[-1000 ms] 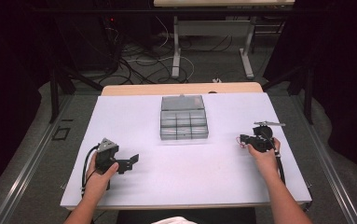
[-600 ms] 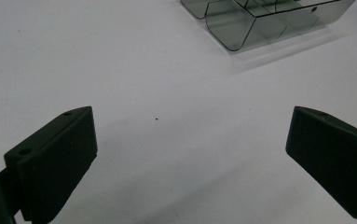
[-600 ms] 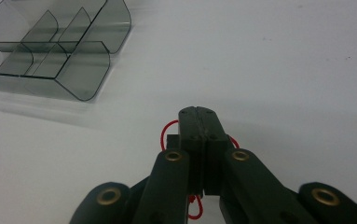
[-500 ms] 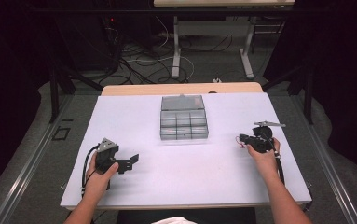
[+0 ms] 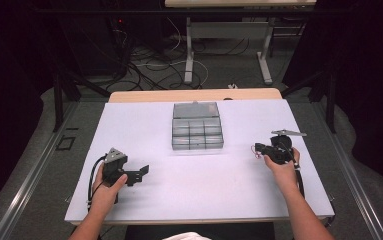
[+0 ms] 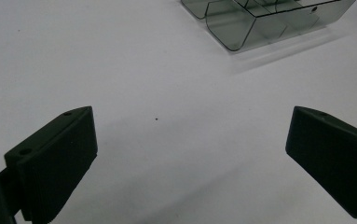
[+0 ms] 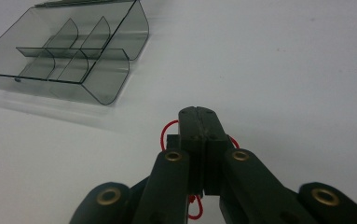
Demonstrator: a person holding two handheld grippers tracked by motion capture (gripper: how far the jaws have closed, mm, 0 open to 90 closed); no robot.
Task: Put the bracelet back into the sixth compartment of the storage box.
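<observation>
R tool (image 7: pixel 198 116) level, clamped on red loop (image 7: pixel 167 133), near organizer (image 7: pixel 73 60).

A lab or test room set up for recording is shown. A table (image 5: pixel 144 140) covered with a plain white sheet is placed on a grey floor (image 5: pixel 39 180), and darkness is kept all around it. Loose black and white cables (image 5: pixel 144 65) are left tangled on the floor at the far side, beneath the white metal legs of a second table (image 5: pixel 189 50). No household furnishings are seen.
</observation>
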